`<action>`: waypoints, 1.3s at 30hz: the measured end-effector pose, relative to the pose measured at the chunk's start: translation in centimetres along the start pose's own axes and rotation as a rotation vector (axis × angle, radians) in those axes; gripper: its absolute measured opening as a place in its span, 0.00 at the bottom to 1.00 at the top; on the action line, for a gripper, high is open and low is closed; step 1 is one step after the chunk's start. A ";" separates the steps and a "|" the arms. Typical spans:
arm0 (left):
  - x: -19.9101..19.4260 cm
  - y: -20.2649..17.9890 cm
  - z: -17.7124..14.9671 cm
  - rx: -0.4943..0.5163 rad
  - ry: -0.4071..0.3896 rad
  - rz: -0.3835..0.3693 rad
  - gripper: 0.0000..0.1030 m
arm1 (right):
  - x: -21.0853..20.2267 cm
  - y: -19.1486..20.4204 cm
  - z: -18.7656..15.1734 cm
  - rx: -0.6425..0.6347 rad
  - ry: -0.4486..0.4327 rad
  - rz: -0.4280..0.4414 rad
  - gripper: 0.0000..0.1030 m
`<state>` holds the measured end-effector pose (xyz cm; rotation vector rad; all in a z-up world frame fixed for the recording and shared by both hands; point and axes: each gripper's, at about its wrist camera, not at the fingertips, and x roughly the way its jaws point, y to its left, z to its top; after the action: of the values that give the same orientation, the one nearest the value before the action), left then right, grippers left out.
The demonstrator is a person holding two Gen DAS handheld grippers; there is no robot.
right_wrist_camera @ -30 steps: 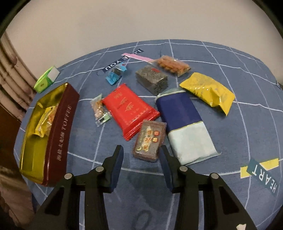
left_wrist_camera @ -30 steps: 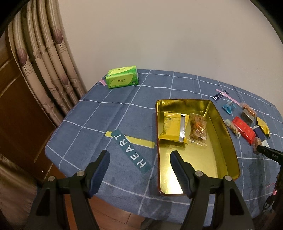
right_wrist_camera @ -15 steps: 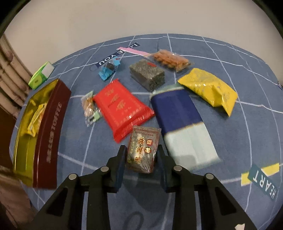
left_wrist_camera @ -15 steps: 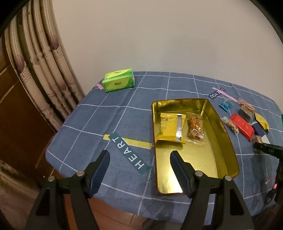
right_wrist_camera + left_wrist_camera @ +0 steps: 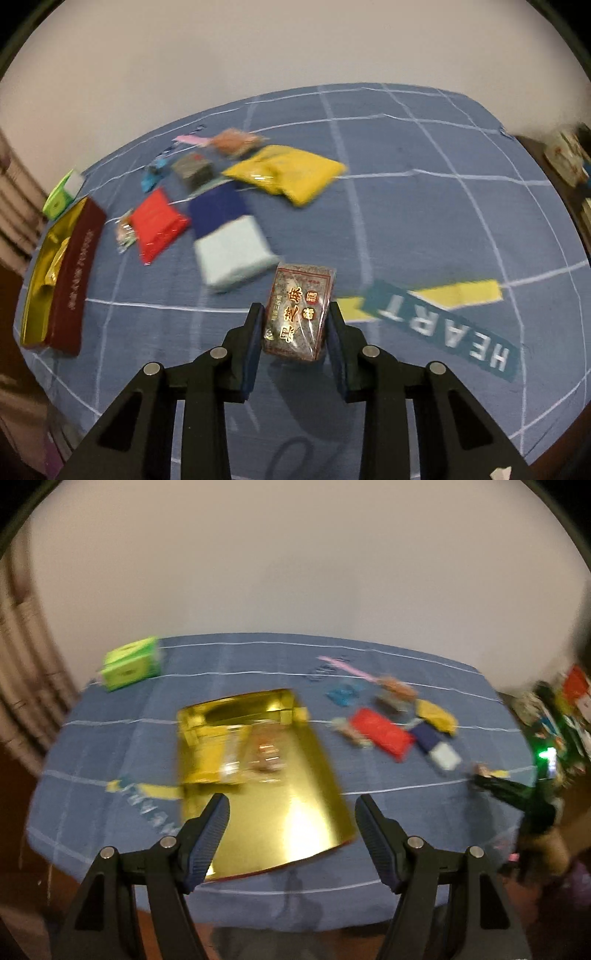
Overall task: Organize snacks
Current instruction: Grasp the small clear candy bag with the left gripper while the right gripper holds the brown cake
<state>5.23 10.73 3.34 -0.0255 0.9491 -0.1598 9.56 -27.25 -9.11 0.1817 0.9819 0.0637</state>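
My right gripper (image 5: 293,332) has its jaws clamped on the two long sides of a dark brown sesame-snack packet (image 5: 300,313), and they have just closed in to get there. The packet is off the blue checked cloth of the worktop (image 5: 424,206), its shadow on the cloth beneath it. Its long axis runs straight away from me along my fingers; the printed face looks up, and the far short end leans slightly right.

My left gripper (image 5: 291,834) has its jaws standing wide with nothing between them, hanging over the near end of the gold tin (image 5: 295,812). The tin's long axis runs away from me, and a yellow packet (image 5: 218,753) and a clear packet (image 5: 267,757) lie side by side in its far half.

Beyond my right jaws, the navy and pale blue packet (image 5: 229,236) lies nearest, its pale end towards me. Left of it is the red packet (image 5: 157,221), and further off the yellow pouch (image 5: 288,171). The tin's dark red wall (image 5: 75,273) stands at the far left, with a green tissue pack (image 5: 61,195) behind it.
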 end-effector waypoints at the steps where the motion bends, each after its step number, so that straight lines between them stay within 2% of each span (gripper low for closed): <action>1: 0.6 -1.1 0.8 0.016 0.024 -0.023 0.70 | 0.0 -0.5 -0.1 0.008 -0.003 -0.001 0.29; 6: 5.3 -5.0 4.7 -0.004 0.199 -0.160 0.70 | -0.3 -2.8 -0.4 0.028 -0.036 -0.020 0.29; 9: 8.9 -6.4 6.9 -0.033 0.277 -0.195 0.70 | -0.3 -4.1 -0.5 0.048 -0.040 -0.016 0.29; 15: 17.1 -7.5 9.4 -0.078 0.456 -0.133 0.70 | 0.2 -5.4 -0.6 0.075 -0.042 0.025 0.29; 18: 20.0 -7.6 9.6 -0.069 0.513 -0.089 0.69 | 0.6 -5.5 -0.5 0.080 -0.041 0.044 0.29; 21: 21.8 -7.4 9.6 -0.061 0.544 -0.050 0.69 | 0.8 -5.5 -0.4 0.078 -0.048 0.057 0.29; 23: 22.7 -7.0 9.4 -0.084 0.555 -0.069 0.67 | 0.9 -5.6 -0.3 0.079 -0.050 0.066 0.29; 25: 23.6 -6.9 9.3 -0.075 0.564 -0.044 0.55 | 1.0 -5.6 -0.2 0.082 -0.053 0.073 0.29; 27: 24.5 -7.0 9.1 -0.080 0.589 -0.036 0.38 | 1.1 -5.5 -0.2 0.084 -0.055 0.079 0.29; 29: 25.3 -7.2 8.9 -0.077 0.606 -0.050 0.36 | 1.1 -5.5 -0.2 0.083 -0.058 0.081 0.29; 34: 26.2 -7.6 8.8 -0.064 0.601 -0.024 0.36 | 1.1 -5.7 -0.3 0.089 -0.063 0.093 0.29; 39: 26.5 -7.7 9.3 -0.082 0.591 -0.048 0.36 | 1.1 -5.7 -0.3 0.084 -0.068 0.097 0.29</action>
<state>26.94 -1.28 -11.94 -0.0791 1.5451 -0.1761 9.80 -32.69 -11.23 0.3071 0.9088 0.1041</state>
